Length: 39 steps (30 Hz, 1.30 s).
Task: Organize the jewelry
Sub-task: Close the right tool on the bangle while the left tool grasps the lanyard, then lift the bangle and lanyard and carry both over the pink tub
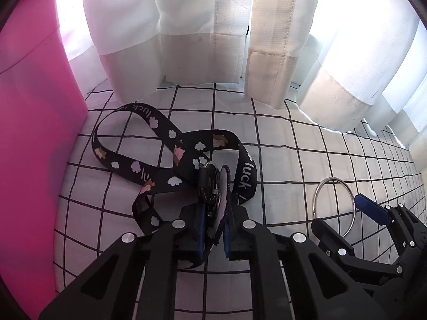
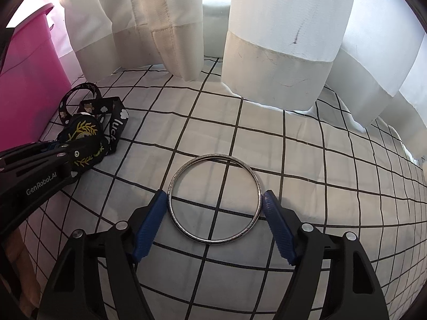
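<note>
A black lanyard [image 1: 165, 157] printed with clouds and animals lies looped on the checked cloth, with a round embroidered badge [image 1: 222, 186] and a metal clip at its end. My left gripper [image 1: 214, 229] is shut on the badge; it also shows in the right wrist view [image 2: 66, 154], with the badge [image 2: 82, 133] in it. A silver bangle [image 2: 214, 200] lies flat on the cloth. My right gripper [image 2: 214, 200] is open, its blue pads [image 2: 149, 221] on either side of the bangle, close to its rim. The bangle [image 1: 333, 205] and right gripper [image 1: 352, 213] also show in the left wrist view.
A pink plastic box [image 1: 34, 133] stands at the left, close to the lanyard; it also shows in the right wrist view [image 2: 26, 80]. White curtains [image 2: 267, 40] hang along the back edge of the checked cloth [image 2: 307, 160].
</note>
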Tool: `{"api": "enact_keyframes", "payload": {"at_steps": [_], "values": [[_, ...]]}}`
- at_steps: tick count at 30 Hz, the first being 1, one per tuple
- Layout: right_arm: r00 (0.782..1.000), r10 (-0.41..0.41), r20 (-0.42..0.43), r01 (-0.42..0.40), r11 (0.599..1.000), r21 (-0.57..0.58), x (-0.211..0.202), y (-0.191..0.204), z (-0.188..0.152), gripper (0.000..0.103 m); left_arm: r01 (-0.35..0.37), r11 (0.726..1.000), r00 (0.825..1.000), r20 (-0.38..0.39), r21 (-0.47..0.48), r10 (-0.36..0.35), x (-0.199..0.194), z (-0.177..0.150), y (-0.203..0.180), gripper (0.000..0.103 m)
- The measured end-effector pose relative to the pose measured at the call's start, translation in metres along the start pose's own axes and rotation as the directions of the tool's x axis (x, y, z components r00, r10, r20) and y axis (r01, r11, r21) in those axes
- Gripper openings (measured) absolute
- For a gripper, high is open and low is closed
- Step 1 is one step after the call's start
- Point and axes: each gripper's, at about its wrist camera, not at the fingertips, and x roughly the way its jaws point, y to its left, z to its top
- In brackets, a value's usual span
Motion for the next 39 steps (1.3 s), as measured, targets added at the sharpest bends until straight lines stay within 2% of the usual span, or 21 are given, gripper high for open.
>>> {"api": "enact_keyframes", "payload": {"at_steps": [10, 24, 39], "values": [[0.999, 0.029, 0.027, -0.030, 0.998, 0.048, -0.010, -0.011, -0.012, 0.071, 0.031, 0.998, 0.999, 0.031, -0.052, -0.030, -0.029, -0.005, 0.011, 0.010], [0.992, 0.055, 0.110, -0.061, 0.997, 0.055, -0.044, -0.014, -0.016, 0.071, 0.084, 0.993, 0.989, 0.130, -0.088, -0.072, -0.094, -0.001, 0.025, 0.010], [0.972, 0.068, 0.226, -0.074, 0.997, 0.019, -0.105, 0.002, 0.009, 0.071, 0.090, 0.994, 0.962, 0.262, -0.063, -0.070, -0.164, 0.021, 0.019, 0.010]]}}
